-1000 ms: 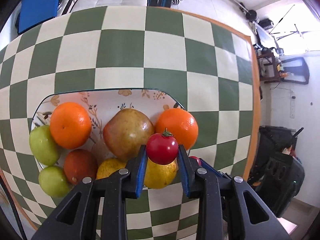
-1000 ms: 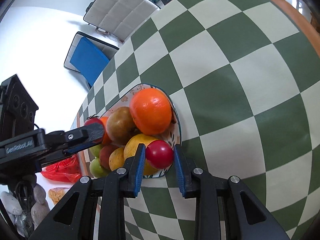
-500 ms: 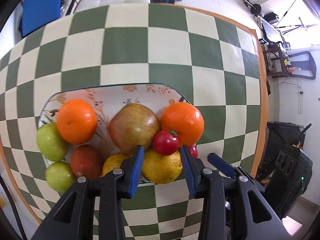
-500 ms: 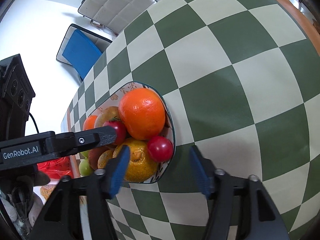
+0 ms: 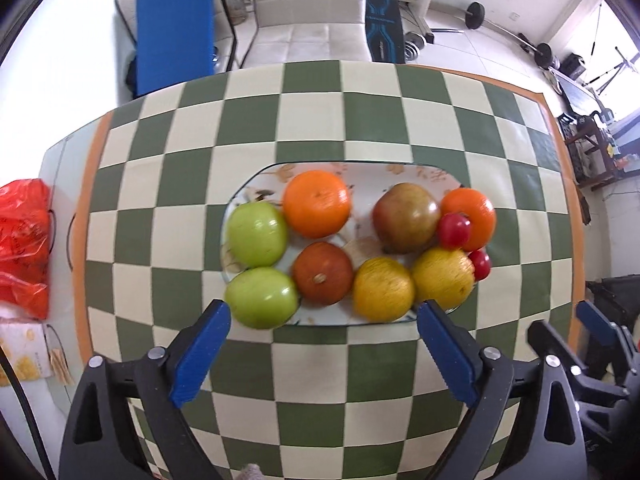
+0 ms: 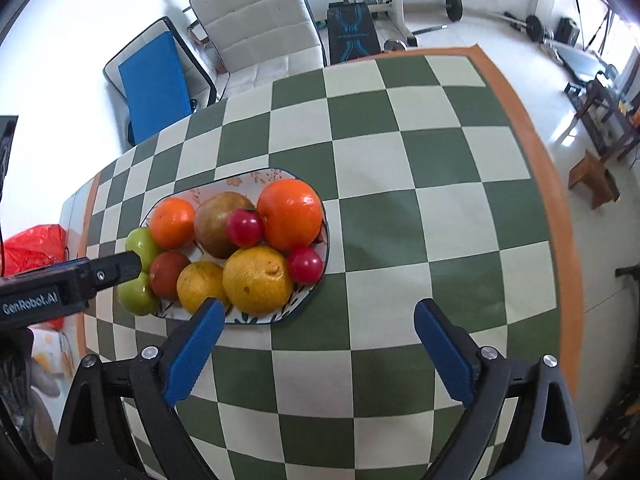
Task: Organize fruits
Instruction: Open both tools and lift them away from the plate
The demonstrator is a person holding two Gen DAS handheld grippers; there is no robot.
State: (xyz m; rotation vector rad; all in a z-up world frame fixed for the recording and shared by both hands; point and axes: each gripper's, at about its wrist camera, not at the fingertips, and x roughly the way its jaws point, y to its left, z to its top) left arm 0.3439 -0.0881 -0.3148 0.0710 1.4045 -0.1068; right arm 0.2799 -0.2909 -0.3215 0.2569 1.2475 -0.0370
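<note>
A floral plate (image 5: 368,172) on the checked table holds two green apples (image 5: 258,232), two oranges (image 5: 318,204), a brownish apple (image 5: 406,216), a dark red fruit (image 5: 322,274), two yellow citrus (image 5: 384,288) and two small red tomatoes (image 5: 454,230). The plate (image 6: 312,292) also shows in the right wrist view, with one tomato (image 6: 245,227) on top and one (image 6: 305,265) at the rim. My left gripper (image 5: 324,332) is open and empty, just in front of the plate. My right gripper (image 6: 316,334) is open and empty, in front of the plate's right end.
A red plastic bag (image 5: 22,248) and a box lie off the table's left edge. A white chair (image 5: 308,12) and a blue chair (image 5: 174,40) stand behind the table. Gym gear lies on the floor at the back right. The other gripper's finger (image 6: 116,270) reaches over the green apples.
Both grippers have let go of their tomatoes, opened wide and pulled back from the plate. Both tomatoes now rest among the fruit at the plate's right end.
</note>
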